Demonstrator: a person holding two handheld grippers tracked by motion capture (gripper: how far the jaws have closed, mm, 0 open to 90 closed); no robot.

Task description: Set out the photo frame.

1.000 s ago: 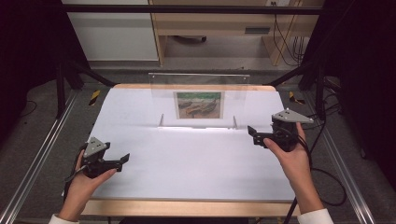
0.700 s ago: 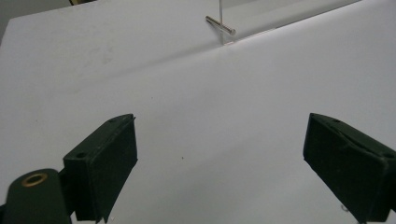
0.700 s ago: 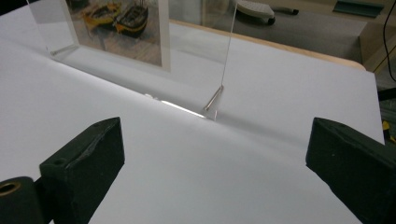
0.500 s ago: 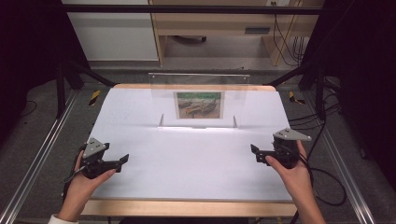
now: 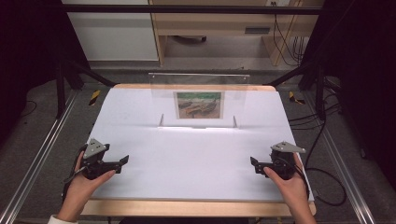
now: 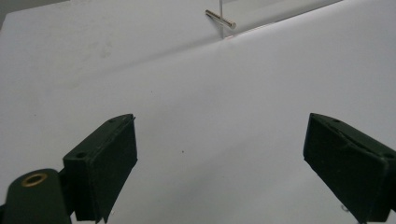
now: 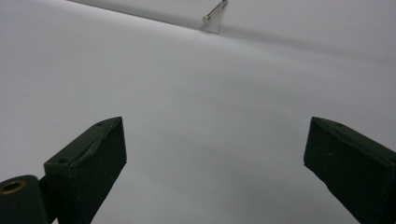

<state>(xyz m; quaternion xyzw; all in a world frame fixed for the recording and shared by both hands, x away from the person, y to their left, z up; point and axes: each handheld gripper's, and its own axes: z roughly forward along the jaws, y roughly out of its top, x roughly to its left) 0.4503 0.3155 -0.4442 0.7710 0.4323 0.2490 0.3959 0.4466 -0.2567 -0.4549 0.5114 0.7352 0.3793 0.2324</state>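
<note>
My left gripper [image 5: 122,162] rests low over the white table sheet [image 5: 196,154] near its front left corner, held by a hand. In the left gripper view it [image 6: 219,168] is open, with bare white sheet between its black jaws. My right gripper [image 5: 255,165] sits near the front right corner, also in a hand. The right gripper view shows it [image 7: 215,168] open and holding nothing. A clear acrylic stand [image 5: 198,81] with a small picture [image 5: 199,104] stands upright at the back middle of the table.
The stand's metal foot pins [image 6: 220,18] [image 7: 214,11] lie on the sheet ahead of each gripper. A wooden table edge [image 5: 196,207] runs along the front. Metal rails [image 5: 32,163] flank the left side, and cables [image 5: 327,186] lie on the floor at the right.
My right gripper has drawn back from the table's middle right toward the front edge. The left gripper has barely moved. Both stayed open.
</note>
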